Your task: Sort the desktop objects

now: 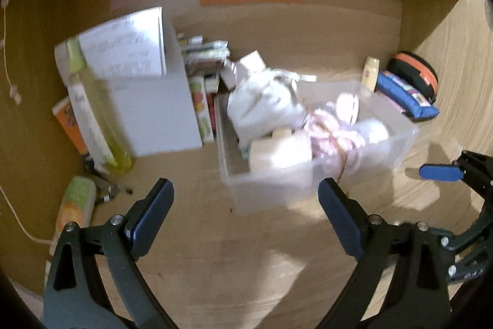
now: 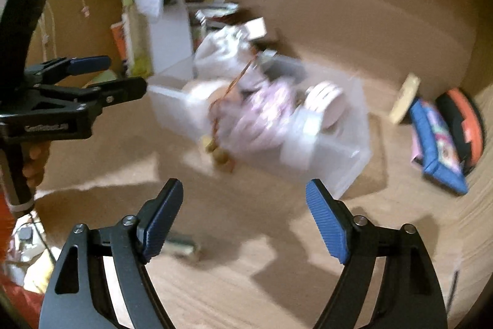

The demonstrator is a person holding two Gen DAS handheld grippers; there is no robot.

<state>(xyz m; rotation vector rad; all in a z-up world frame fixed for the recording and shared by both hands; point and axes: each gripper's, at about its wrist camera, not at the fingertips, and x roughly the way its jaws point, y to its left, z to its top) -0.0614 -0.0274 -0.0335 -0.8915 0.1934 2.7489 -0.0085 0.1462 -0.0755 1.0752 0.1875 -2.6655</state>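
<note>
Both grippers, left gripper [image 1: 246, 211] and right gripper [image 2: 243, 215], spread wide, holding nothing, above bare wooden desk [image 1: 215, 267]. Farther off, clear plastic bin [image 1: 397, 144] heaped with blurred odds and ends; beyond, white box [image 1: 160, 110], blue pouch [image 1: 403, 94].

Left gripper [image 1: 246, 218]: two black, curved plastic arms with triangular cut-outs, silver screws at the pivots, and dark blue ribbed pads. Right gripper [image 2: 243, 221]: the same build, with brighter blue ribbed pads. In the right wrist view, the left gripper's black body bears blurred white lettering above a black handle with a pale band.
</note>
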